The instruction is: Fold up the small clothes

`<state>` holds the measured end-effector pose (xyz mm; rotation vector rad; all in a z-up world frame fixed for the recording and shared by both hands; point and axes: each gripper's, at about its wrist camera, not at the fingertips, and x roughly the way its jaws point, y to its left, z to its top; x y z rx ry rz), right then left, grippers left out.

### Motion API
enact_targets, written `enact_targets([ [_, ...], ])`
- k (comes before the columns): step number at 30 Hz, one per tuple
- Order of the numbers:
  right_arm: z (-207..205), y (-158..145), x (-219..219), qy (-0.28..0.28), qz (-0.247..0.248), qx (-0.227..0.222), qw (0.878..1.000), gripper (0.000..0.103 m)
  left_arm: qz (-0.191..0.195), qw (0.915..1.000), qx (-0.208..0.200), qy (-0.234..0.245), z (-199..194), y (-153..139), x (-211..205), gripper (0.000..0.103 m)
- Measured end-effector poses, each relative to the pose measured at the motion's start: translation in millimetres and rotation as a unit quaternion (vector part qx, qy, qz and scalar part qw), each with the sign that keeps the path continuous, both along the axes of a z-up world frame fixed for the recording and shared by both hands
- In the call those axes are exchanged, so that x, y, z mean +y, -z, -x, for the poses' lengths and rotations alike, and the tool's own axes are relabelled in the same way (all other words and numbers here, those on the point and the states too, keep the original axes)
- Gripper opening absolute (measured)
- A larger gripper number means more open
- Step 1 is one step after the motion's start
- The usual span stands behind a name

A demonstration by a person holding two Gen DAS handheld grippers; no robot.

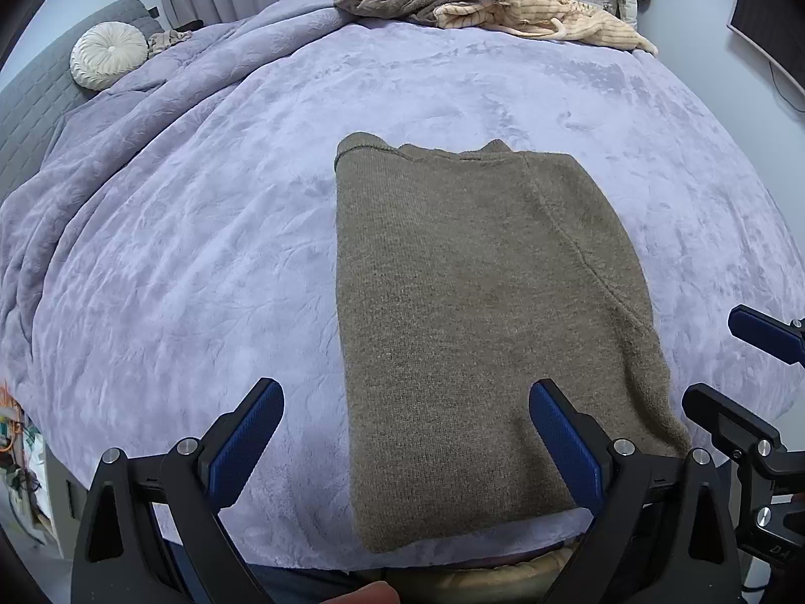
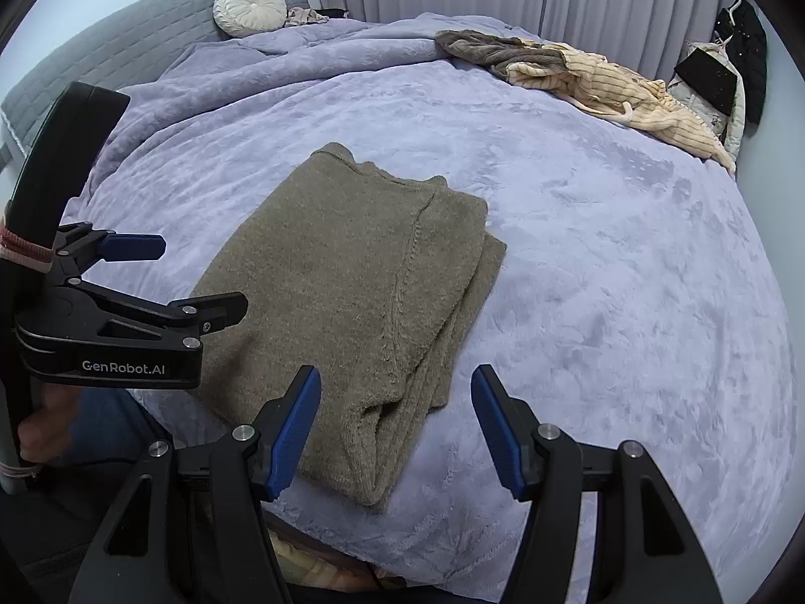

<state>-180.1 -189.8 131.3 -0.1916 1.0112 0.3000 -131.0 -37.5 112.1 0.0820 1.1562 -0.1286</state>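
An olive-brown knit sweater (image 1: 463,312) lies folded into a long rectangle on the lavender bedspread (image 1: 201,251); it also shows in the right wrist view (image 2: 347,297). My left gripper (image 1: 405,402) is open and empty, its jaws straddling the sweater's near left edge just above it. My right gripper (image 2: 397,392) is open and empty, hovering over the sweater's near right corner, where the folded layers show. The left gripper also shows at the left of the right wrist view (image 2: 201,277).
A pile of unfolded clothes, grey-brown and cream striped (image 1: 483,5), lies at the bed's far edge (image 2: 593,80). A round white cushion (image 1: 108,55) rests against the grey headboard (image 2: 126,30). Curtains hang behind. The bed's near edge is just under the grippers.
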Motion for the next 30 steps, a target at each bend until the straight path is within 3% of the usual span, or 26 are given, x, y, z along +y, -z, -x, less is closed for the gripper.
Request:
enact_targets([
  [30,-2.6,-2.4,-0.3,-0.003,-0.003,-0.005,1.0,0.066,0.007,0.9999,-0.008,0.006,-1.2,-3.9,-3.2,0.099],
])
